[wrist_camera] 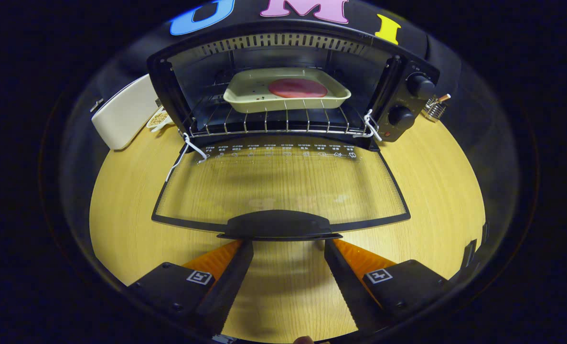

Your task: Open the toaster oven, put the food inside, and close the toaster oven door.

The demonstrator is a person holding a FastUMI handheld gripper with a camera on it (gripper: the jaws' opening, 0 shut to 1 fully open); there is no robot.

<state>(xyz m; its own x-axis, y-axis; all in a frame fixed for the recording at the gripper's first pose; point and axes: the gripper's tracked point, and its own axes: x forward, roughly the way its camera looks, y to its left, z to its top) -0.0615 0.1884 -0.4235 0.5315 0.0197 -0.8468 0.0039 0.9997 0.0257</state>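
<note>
Gripper (pixel 288 243): my two fingers are spread wide apart and grasp nothing; their tips reach under the front edge of the door handle, one toward each end of it.
Fingers (pixel 238 267): black with orange sides; bare table shows between them. I cannot tell whether the tips touch the handle.
Door handle (pixel 279 224): black, curved, at the near edge of the door, just ahead of my fingertips.
Door (pixel 283 184): glass in a black frame, swung fully down and lying flat toward me; the wood grain of the table shows through it.
Toaster oven (pixel 407 110): black, standing beyond the door, cavity open; two round knobs (pixel 419 86) sit one above the other on its right panel.
Rack (pixel 273 123): wire, inside the cavity, carrying the tray.
Tray (pixel 245 98): cream, shallow, rectangular, resting on the rack inside the oven.
Food (pixel 297 88): a flat round pinkish-red slice lying in the tray, right of its centre.
Table (pixel 436 186): light wood, under the oven and the door.
White box (pixel 125 114): left of the oven, leaning on the table.
Small dish (pixel 159 119): between the white box and the oven, holding pale grains.
White cords (pixel 187 148): at both door hinges.
</note>
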